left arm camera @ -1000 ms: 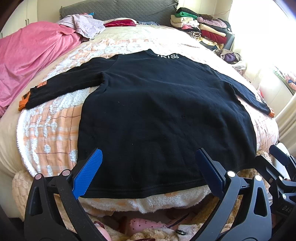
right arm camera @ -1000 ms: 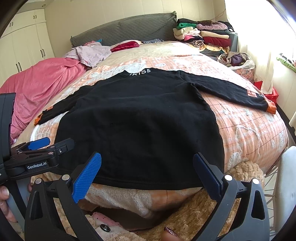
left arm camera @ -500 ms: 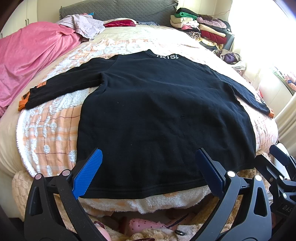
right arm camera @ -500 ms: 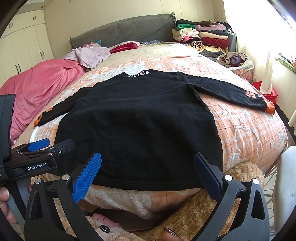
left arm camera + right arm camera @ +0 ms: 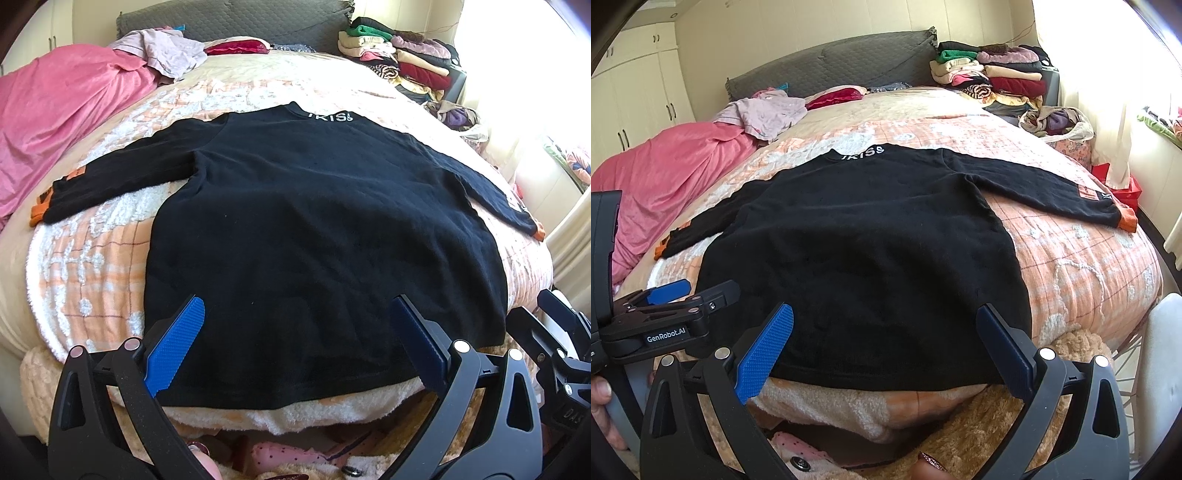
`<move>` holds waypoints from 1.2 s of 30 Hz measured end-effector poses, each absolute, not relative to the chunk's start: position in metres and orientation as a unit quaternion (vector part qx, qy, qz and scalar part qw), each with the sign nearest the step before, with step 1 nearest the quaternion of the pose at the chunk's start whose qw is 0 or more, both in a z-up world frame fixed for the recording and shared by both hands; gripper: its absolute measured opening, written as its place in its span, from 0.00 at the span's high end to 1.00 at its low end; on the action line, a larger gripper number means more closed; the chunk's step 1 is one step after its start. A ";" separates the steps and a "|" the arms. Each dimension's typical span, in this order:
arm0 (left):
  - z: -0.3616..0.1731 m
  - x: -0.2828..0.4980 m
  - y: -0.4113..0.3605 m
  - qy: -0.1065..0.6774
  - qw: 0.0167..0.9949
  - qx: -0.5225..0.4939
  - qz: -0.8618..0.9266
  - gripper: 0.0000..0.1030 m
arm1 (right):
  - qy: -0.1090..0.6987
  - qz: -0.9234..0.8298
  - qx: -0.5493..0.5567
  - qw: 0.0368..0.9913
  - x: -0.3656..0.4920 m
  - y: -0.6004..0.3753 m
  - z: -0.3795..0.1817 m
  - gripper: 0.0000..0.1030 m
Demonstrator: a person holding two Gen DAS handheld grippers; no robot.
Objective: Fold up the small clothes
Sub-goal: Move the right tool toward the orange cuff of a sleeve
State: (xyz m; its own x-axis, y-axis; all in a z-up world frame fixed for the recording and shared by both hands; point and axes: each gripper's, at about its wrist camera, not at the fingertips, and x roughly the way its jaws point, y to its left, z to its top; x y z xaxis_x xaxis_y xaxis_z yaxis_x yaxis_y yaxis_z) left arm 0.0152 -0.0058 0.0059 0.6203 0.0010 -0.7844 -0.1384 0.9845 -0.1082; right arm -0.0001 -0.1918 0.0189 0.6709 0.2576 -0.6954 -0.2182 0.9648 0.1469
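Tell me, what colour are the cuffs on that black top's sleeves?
Orange. The cuffs on the black top show best in the right wrist view.

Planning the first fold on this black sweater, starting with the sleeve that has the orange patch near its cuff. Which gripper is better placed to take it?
Probably the right hand-held gripper. It is open over the hem of the black sweater, on the side where that sleeve runs out. The left hand-held gripper, also open, sits nearer the other sleeve.

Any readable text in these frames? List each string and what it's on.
"GenRobot.AI": white label on the left gripper body, right wrist view.
"IKISS", first letter unclear: white letters at the neck of the black sweater, seen in both views.
"DAS", cut off: embossed on the right gripper's body at the left wrist view's edge.
Sleeve patches near the orange cuffs: too small to read.
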 end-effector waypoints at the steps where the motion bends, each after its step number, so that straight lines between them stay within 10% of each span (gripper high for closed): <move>1: 0.006 0.017 -0.006 0.434 0.896 -0.080 0.039 0.08 | 0.383 0.130 0.027 0.914 0.001 -0.192 0.020 0.04; 36: 0.020 0.129 0.003 0.452 0.887 -0.092 0.034 0.08 | 0.390 0.050 0.099 0.914 0.113 -0.244 0.033 0.04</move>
